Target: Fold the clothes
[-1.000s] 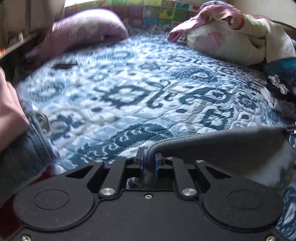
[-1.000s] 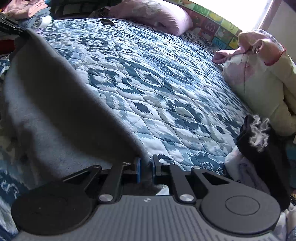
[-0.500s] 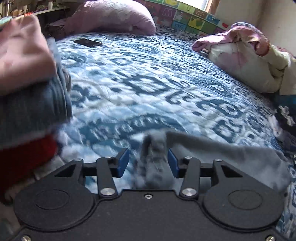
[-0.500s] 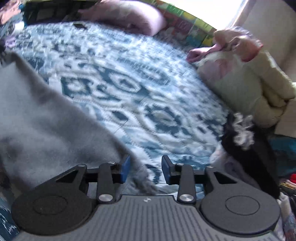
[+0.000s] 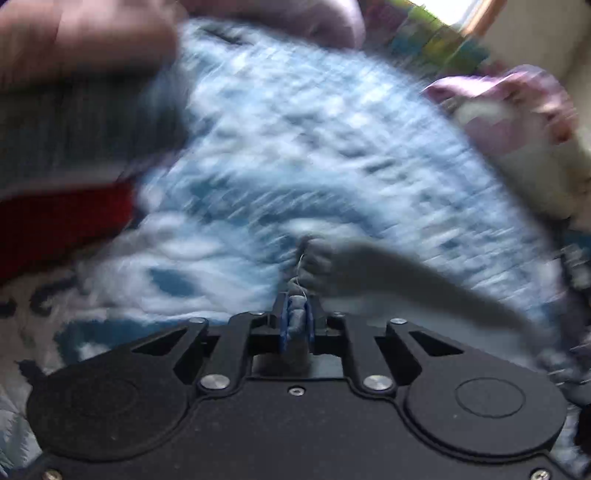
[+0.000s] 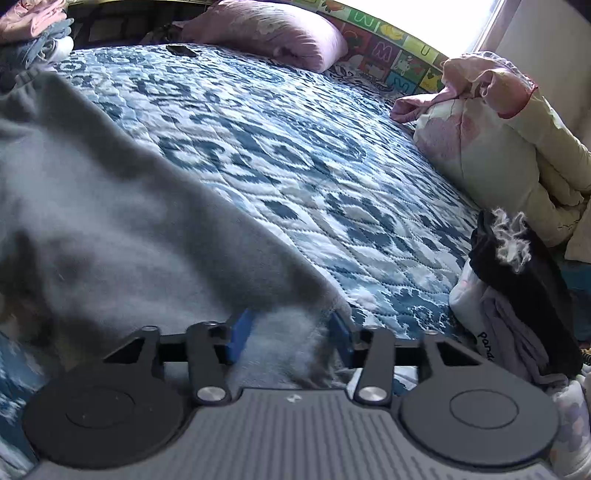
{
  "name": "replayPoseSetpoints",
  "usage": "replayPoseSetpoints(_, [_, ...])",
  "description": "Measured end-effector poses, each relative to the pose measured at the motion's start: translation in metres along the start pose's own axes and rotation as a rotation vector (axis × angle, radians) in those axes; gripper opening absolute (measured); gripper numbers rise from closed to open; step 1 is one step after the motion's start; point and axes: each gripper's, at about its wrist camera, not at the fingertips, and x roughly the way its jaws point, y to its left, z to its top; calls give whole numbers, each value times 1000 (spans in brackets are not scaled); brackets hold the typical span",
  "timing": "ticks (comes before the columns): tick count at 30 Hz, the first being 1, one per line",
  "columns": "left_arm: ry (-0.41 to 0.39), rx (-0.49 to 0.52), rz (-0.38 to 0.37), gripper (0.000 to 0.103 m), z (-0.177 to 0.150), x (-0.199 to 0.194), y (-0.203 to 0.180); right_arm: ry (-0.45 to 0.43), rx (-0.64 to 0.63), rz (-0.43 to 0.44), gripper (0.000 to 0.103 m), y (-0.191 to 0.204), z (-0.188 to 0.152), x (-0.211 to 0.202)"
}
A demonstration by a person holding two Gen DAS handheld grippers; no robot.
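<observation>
Left gripper [image 5: 296,325] reclamped gray garment [image 6: 110,229]; right gripper [image 6: 290,338] jaws apart around it.

A blue-and-white patterned quilt [image 6: 295,155] covers the bed. A pink pillow [image 6: 269,29] lies at its far end, beside a small dark phone-like object [image 6: 181,50] resting flat on the quilt. An alphabet play mat [image 6: 399,51] stands along the far edge under a bright window. At right, a bundled cream and pink comforter [image 6: 498,147] sits on the bed.
</observation>
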Motion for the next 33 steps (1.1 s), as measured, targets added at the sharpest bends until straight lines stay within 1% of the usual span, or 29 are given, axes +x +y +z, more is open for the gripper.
replayPoseSetpoints(1, [-33, 2, -16, 31, 0, -6, 2, 2, 22, 3, 67, -4, -1, 3])
replayPoseSetpoints(2, [-67, 4, -33, 33, 0, -12, 3, 6, 53, 12, 67, -9, -2, 3])
replayPoseSetpoints(3, [-101, 6, -50, 33, 0, -19, 5, 1, 87, 24, 66, -14, -1, 0])
replayPoseSetpoints(4, [-154, 72, -44, 33, -1, -28, -4, -5, 120, 37, 61, -19, 0, -3])
replayPoseSetpoints(5, [-208, 140, -37, 33, -2, -36, -12, -18, 131, 34, 52, -21, 1, -9])
replayPoseSetpoints(6, [-261, 207, -30, 33, -3, -45, -20, -37, 133, 28, 49, -22, 2, -16])
replayPoseSetpoints(8, [-288, 324, -50, 33, -6, -44, -42, -84, 143, 44, 47, -23, 6, -28])
replayPoseSetpoints(9, [-281, 366, -50, 33, -7, -38, -52, -103, 148, 61, 45, -23, 9, -31])
replayPoseSetpoints(10, [-274, 407, -50, 33, -9, -31, -62, -117, 143, 72, 42, -21, 13, -31])
replayPoseSetpoints(11, [-272, 438, -36, 33, -11, -22, -71, -130, 137, 82, 41, -18, 16, -31])
replayPoseSetpoints(13, [-266, 490, 0, 33, -16, 2, -79, -120, 125, 83, 41, -13, 24, -22])
replayPoseSetpoints(16, [-163, 490, 97, 32, -26, 49, -71, 23, 154, 92, 41, -13, 22, 19])
replayPoseSetpoints(17, [-188, 510, 106, 32, -31, 54, -71, 28, 148, 96, 41, -13, 17, 28])
replayPoseSetpoints(18, [-198, 552, 129, 32, -36, 55, -76, 16, 126, 85, 41, -8, 16, 30])
replayPoseSetpoints(20, [-191, 557, 150, 32, -35, 56, -79, 17, 100, 64, 41, -2, 17, 32])
replayPoseSetpoints(22, [-167, 503, 116, 32, -25, 55, -72, 20, 86, 52, 41, 0, 19, 33])
replayPoseSetpoints(24, [-154, 452, 69, 32, -15, 42, -66, 25, 103, 56, 41, -3, 22, 30])
replayPoseSetpoints(26, [-195, 395, 35, 33, -16, 13, -64, -1, 171, 59, 41, -10, 22, 14])
replayPoseSetpoints(27, [-216, 367, 25, 36, -18, -3, -62, -16, 212, 62, 41, -14, 21, 5])
replayPoseSetpoints(30, [-242, 270, 1, 39, -28, -37, -50, -57, 337, 53, 43, -31, 9, -25])
replayPoseSetpoints(33, [-219, 139, -57, 44, -39, -56, -29, -71, 492, 62, 44, -54, -10, -44])
